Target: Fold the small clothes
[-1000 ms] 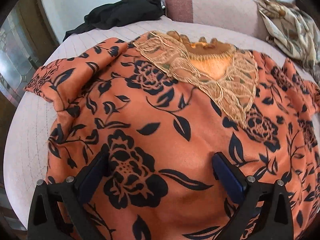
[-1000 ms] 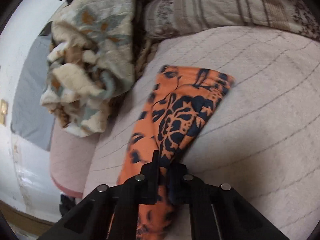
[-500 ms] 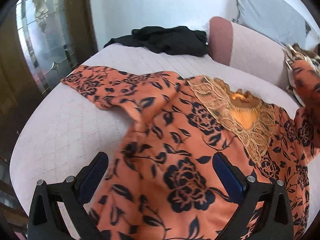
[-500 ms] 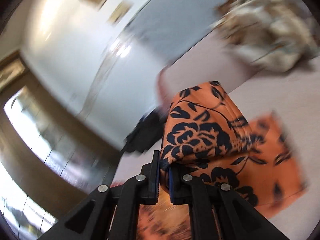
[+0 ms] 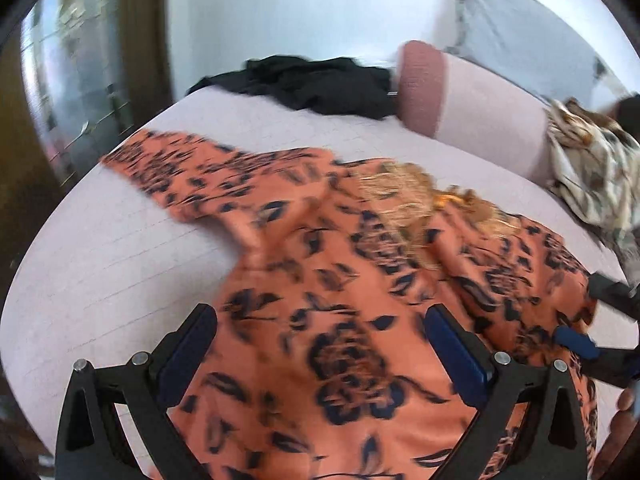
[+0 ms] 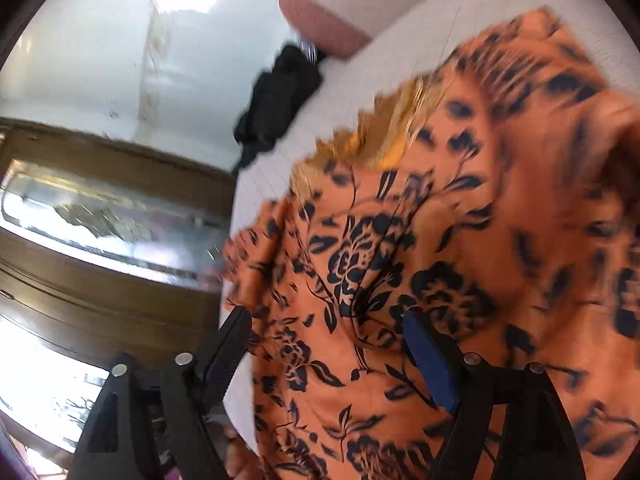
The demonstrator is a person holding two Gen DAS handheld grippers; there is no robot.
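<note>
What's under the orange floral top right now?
The orange floral top lies on the pale quilted bed cover, which shows around its edges. Anything beneath the fabric itself is covered.

On the pale quilted bed lie an orange floral garment and black clothing.

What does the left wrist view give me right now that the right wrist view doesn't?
Left wrist only: the patterned cream blanket at the far right, the grey cloth against the wall, the outstretched sleeve, and the right gripper at the garment's right edge.

Right wrist only: the right gripper's jaws, which have just been opening, standing apart and gripping nothing.

Both: the orange floral garment with its gold lace neckline, the black garment, the pink bolster, and the glass door.
</note>
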